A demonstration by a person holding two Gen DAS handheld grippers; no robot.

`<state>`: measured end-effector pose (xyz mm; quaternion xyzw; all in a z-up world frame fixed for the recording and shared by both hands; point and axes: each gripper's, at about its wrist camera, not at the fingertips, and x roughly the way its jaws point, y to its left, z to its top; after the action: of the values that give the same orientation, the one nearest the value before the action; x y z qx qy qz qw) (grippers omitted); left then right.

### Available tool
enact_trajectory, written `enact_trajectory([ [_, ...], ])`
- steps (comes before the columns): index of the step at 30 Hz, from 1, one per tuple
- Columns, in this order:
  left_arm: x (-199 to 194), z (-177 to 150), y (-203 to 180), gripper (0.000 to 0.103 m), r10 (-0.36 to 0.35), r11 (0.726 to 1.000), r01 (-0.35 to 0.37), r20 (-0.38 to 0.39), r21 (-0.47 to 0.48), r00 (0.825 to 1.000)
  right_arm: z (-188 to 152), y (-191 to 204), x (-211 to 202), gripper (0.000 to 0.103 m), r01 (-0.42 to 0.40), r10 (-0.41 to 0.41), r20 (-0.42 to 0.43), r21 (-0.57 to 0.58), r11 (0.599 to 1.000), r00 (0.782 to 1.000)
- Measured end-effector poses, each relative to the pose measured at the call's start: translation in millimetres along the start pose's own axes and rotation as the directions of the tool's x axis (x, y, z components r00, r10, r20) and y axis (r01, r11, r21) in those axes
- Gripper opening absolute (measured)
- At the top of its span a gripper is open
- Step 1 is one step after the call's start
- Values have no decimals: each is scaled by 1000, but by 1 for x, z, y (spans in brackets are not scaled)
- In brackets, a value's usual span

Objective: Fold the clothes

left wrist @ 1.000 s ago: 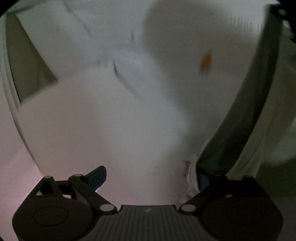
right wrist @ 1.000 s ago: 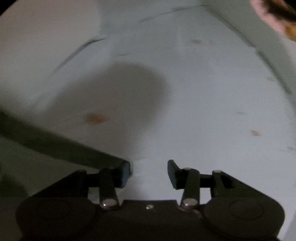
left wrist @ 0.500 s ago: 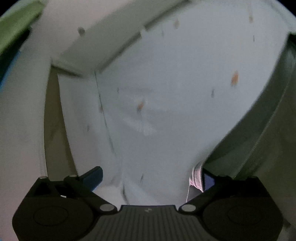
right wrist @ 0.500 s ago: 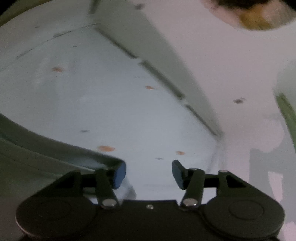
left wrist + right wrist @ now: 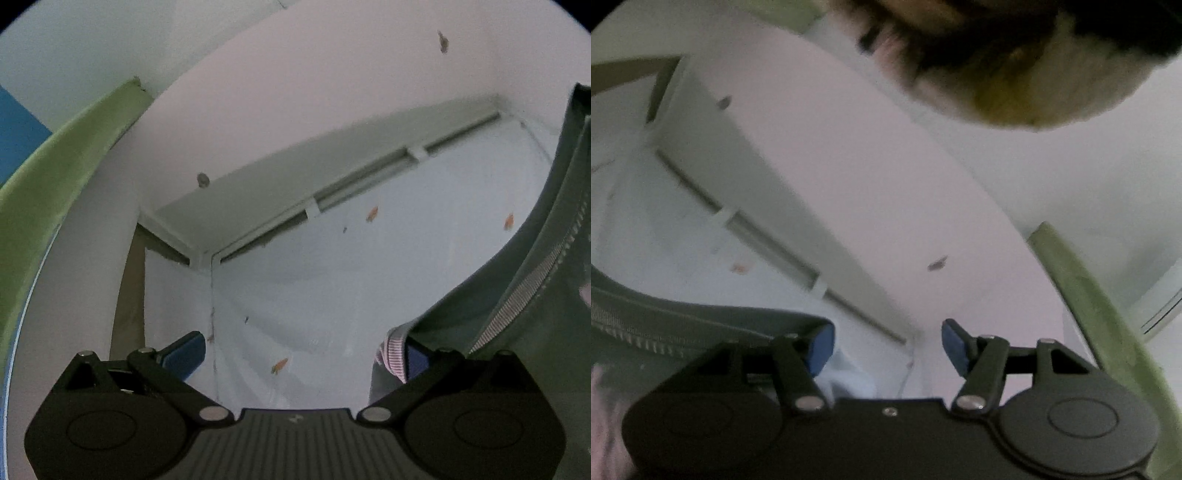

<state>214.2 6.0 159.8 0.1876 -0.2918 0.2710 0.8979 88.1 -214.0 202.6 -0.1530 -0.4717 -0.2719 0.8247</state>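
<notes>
Both views now tilt up to wall and ceiling. Left gripper [image 5: 295, 354]: spread wide, empty. Right gripper [image 5: 886, 345]: opening, empty. Grey zippered garment [image 5: 535, 277], lower right, apparently draped against one finger for spreading.

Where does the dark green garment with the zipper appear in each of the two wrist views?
Left wrist view: the dark green garment fills the right edge, draped down to the right finger of the left gripper.
Right wrist view: it lies at the lower left, beside the left finger of the right gripper.
Shared landmark: the white ledge.
</notes>
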Motion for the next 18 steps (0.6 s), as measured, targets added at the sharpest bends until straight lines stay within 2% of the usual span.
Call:
enact_trajectory([
  [1,-4,8,4,103,-8,1000,8,3,-17,1000,4,-9,-1,64,5,-5,11,7,1000,1000],
  [4,-15,26,18,103,-24,999,24,3,-40,1000,11,-38,-7,75,12,-12,14,32,999,1000],
  [8,-38,41,34,103,-16,999,17,22,-32,1000,13,-56,-26,75,-24,28,-42,86,996,999],
  [11,-52,47,40,103,-4,999,5,29,-43,1000,16,-68,-42,75,-30,34,-39,80,996,999],
  [14,-55,43,38,103,-6,1000,5,-3,-20,1000,12,-70,-50,76,-57,61,-49,85,995,997],
  [18,-40,21,28,103,-22,999,25,-88,38,996,-8,-52,-47,79,-112,121,-109,90,990,987],
])
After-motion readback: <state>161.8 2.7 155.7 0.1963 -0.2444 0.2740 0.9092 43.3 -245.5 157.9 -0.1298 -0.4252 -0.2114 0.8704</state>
